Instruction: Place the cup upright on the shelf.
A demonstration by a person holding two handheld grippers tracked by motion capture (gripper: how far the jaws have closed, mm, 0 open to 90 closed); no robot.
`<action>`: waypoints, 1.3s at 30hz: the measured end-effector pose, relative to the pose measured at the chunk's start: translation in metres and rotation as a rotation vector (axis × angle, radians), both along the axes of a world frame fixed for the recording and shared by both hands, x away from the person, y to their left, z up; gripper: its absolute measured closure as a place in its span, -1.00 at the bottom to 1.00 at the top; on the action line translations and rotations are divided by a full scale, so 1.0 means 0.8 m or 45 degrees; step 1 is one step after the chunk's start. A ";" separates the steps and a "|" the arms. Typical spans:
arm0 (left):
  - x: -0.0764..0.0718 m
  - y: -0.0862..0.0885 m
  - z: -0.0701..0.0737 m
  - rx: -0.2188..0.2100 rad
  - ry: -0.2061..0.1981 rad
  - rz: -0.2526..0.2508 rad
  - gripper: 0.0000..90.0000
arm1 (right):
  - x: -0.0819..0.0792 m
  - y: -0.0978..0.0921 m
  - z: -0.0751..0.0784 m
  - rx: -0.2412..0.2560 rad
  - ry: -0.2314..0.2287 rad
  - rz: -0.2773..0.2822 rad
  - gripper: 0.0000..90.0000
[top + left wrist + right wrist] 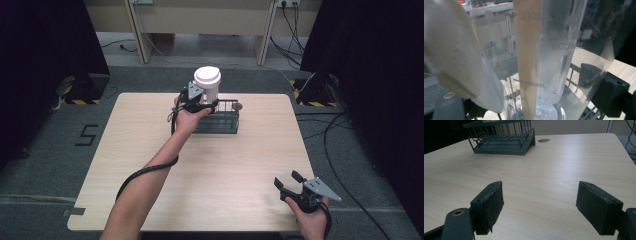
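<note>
A clear measuring cup with a white lid (207, 77) stands upright at the near-left end of a dark green wire basket (226, 123). My left gripper (200, 104) is shut on its lower body, held by a hand. In the left gripper view the cup's clear wall (554, 62) carries volume marks, with one black finger (609, 93) against its right side and a blurred white shape at the left. My right gripper (287, 179) rests open near the table's front right corner, its jaws (540, 202) wide apart with nothing between them. The basket (501, 145) lies far ahead of it.
The light wooden table (215, 170) has a small round hole (238, 106) just behind the basket. Cables trail from both grippers and across the grey floor at the right. Dark curtains flank the table, and a wooden bench stands behind it.
</note>
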State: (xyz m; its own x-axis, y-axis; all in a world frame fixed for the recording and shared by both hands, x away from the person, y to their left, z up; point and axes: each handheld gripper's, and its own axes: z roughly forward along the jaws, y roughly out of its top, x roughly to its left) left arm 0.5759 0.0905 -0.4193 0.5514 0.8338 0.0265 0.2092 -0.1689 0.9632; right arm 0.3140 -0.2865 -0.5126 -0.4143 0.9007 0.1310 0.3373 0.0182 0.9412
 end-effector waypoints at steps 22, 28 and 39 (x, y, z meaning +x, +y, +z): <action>0.004 -0.013 -0.032 0.040 0.071 0.047 -0.65 | 0.001 0.000 0.000 -0.002 0.002 0.008 -0.50; 0.003 -0.017 -0.039 0.040 0.076 0.070 -0.66 | 0.001 0.000 0.000 -0.001 0.002 0.009 -0.50; 0.003 -0.019 -0.043 0.068 0.077 0.091 -0.66 | 0.001 0.000 0.000 0.000 0.003 0.011 -0.50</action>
State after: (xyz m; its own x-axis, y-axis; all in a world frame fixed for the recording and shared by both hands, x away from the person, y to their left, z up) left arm 0.5782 0.0751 -0.4534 0.4924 0.8695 0.0402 0.2802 -0.2021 0.9384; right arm 0.3147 -0.2866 -0.5127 -0.4219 0.8969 0.1324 0.3394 0.0208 0.9404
